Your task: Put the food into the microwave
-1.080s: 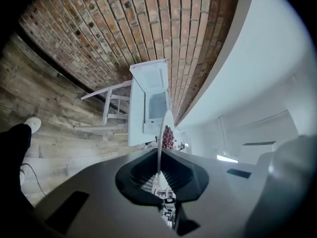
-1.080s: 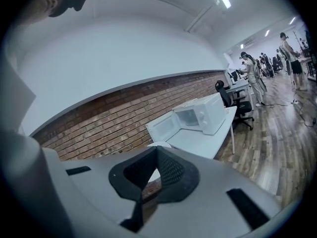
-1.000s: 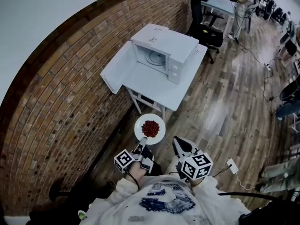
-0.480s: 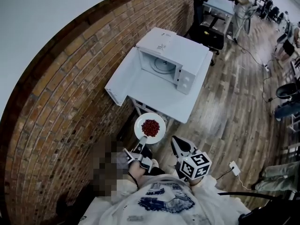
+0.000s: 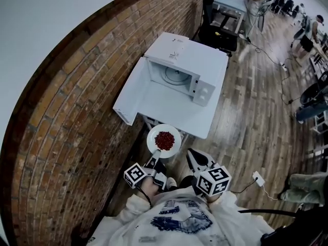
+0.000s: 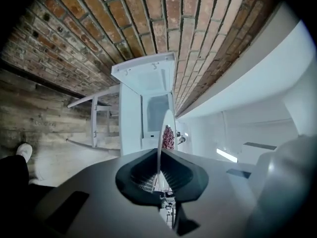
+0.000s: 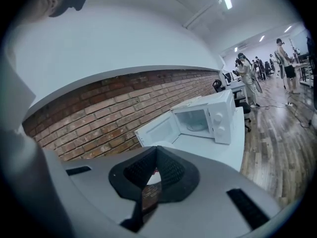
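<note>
Left tongs [image 5: 154, 162] gripping one plate [image 5: 172, 147], one microwave [image 5: 190, 68]

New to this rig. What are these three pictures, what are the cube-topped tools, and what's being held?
There is no robot: a person holds a two-jaw gripper in each hand; the marker cubes belong to them. One picture comes from a head camera looking down; the other two from cameras riding on each gripper. The left gripper clamps the rim of a white plate of red food. The right gripper is shut and empty. Ahead, a white microwave, door open, stands on a white table.
</note>
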Action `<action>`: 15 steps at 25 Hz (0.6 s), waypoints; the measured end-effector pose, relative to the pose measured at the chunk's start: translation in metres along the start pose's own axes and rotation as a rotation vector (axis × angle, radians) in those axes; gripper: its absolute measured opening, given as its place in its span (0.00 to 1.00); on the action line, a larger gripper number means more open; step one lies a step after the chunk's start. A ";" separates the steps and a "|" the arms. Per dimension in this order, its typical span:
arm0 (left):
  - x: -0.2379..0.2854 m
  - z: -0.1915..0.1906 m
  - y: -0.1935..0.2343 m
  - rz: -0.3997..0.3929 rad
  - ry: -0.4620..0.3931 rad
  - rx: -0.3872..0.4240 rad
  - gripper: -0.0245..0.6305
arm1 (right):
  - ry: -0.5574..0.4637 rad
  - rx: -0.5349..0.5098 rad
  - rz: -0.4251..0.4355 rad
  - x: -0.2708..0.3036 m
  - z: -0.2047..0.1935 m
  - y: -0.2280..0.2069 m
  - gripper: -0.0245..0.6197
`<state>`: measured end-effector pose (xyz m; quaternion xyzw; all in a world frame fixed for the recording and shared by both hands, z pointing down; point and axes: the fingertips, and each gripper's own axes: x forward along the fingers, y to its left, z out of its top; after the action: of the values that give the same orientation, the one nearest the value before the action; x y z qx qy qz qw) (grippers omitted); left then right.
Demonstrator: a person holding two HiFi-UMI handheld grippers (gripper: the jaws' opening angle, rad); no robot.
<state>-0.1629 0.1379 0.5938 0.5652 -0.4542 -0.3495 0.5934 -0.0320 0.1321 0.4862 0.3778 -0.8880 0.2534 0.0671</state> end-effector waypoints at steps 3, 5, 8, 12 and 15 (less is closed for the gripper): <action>0.005 0.002 0.005 0.004 0.011 -0.008 0.06 | 0.002 0.004 -0.014 0.005 -0.001 -0.003 0.06; 0.009 0.005 0.007 0.009 0.018 -0.008 0.06 | 0.010 0.005 -0.016 0.010 -0.002 -0.003 0.06; 0.017 0.008 0.008 0.010 0.022 -0.012 0.06 | 0.016 0.006 -0.020 0.016 -0.001 -0.008 0.06; 0.030 0.012 0.009 0.017 0.030 -0.017 0.06 | 0.017 0.014 -0.030 0.025 0.004 -0.018 0.06; 0.043 0.018 0.007 0.016 0.032 -0.015 0.06 | 0.018 0.020 -0.031 0.037 0.010 -0.026 0.06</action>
<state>-0.1655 0.0922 0.6061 0.5627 -0.4463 -0.3391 0.6076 -0.0385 0.0885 0.4996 0.3897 -0.8789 0.2646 0.0751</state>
